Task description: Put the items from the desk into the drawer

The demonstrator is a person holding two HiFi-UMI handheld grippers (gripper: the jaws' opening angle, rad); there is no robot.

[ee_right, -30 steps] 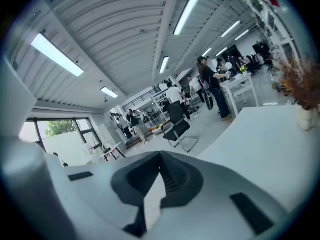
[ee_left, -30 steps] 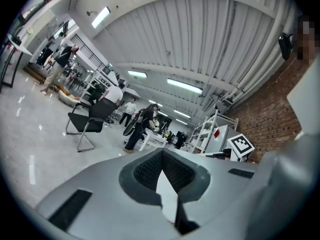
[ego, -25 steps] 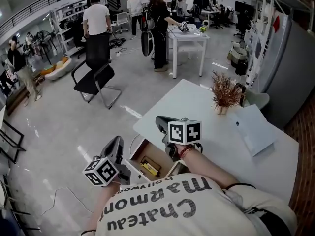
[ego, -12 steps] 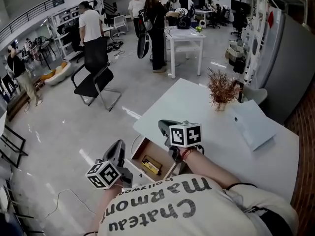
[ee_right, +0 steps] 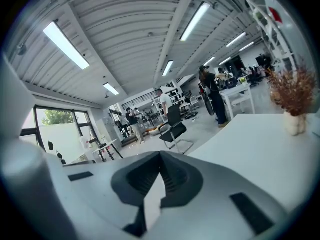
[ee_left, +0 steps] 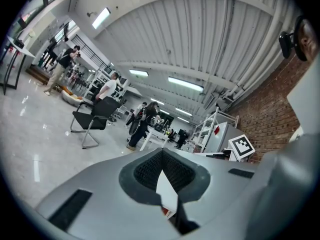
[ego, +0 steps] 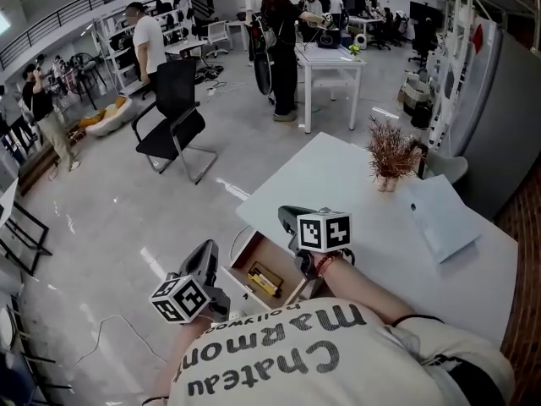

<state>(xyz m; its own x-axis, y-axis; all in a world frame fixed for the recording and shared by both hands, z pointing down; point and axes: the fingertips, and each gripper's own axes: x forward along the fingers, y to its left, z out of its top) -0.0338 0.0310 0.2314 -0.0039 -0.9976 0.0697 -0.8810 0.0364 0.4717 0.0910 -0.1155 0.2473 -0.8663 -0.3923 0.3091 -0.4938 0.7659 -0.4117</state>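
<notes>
**Drawer stands open at desk's edge, both grippers closed**

The drawer [ego: 279,265] is seen pulled out below the near edge of the white desk [ego: 355,193]. A yellow-and-black item [ego: 265,279] lies inside it, though what kind of item cannot be made out. The drawer's right end is hidden behind the right gripper [ego: 287,214], which is held over the desk's edge with its fingers pressed together on nothing. The left gripper [ego: 205,250] is held off the desk, over the grey floor [ego: 110,218] just left of the drawer. Its fingers are likewise pressed together and empty.

Farther back on the desk, a dried plant in a small vase [ego: 391,155] is set near the far edge. A flat white object [ego: 439,214] lies well apart from the drawer; whether it is a sheet or a closed device cannot be told. The wearer's shirt is cut off at the bottom. Beyond, a black chair [ego: 173,112] and people [ego: 283,41] beside a second white table [ego: 330,57] are seen.
</notes>
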